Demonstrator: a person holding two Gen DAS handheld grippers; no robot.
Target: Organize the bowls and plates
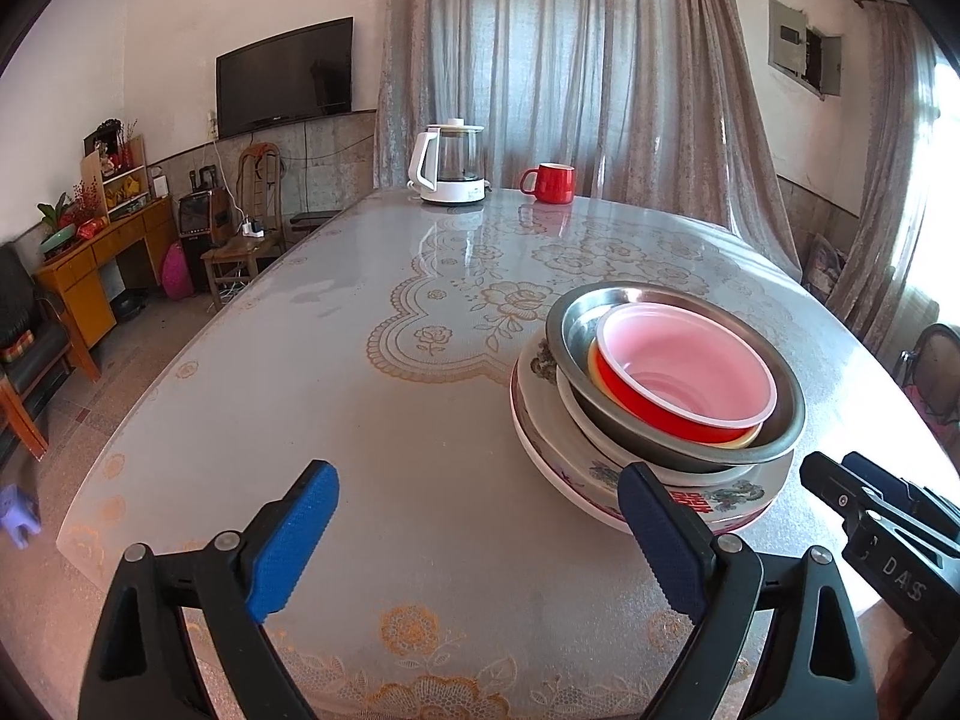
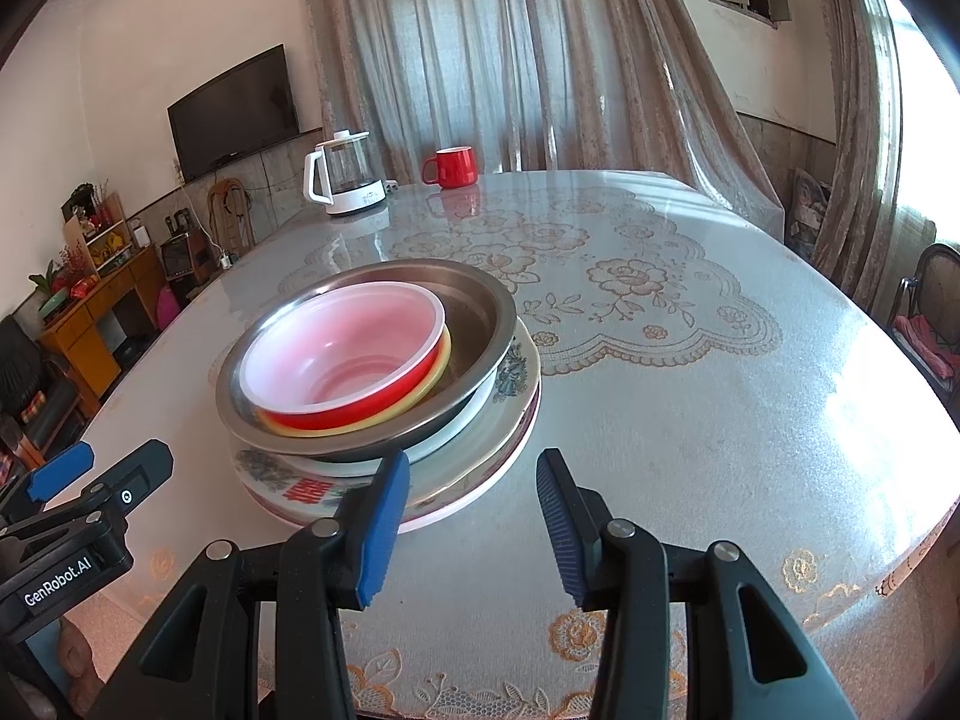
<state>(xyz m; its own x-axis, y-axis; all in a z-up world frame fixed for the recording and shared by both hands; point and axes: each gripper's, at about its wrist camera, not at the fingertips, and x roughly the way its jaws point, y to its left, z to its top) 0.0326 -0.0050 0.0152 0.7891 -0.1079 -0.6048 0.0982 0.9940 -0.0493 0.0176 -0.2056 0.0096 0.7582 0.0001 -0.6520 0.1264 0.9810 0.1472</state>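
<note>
Both grippers [image 1: 480, 540] [image 2: 474, 525] gape (empty) beside stacked dishes [image 1: 660, 396].

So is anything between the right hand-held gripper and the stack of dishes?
Nothing visible: the right hand-held gripper is open at the edge of the dish stack, with only bare table around it.

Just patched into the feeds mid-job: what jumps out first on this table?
The nested stack near the table's front edge: a red bowl with a pale pink inside sits in a steel bowl, on patterned plates. Both grippers, left gripper and right gripper, hover open just in front of it, empty. At the far edge stand a white kettle and a red mug.
</note>
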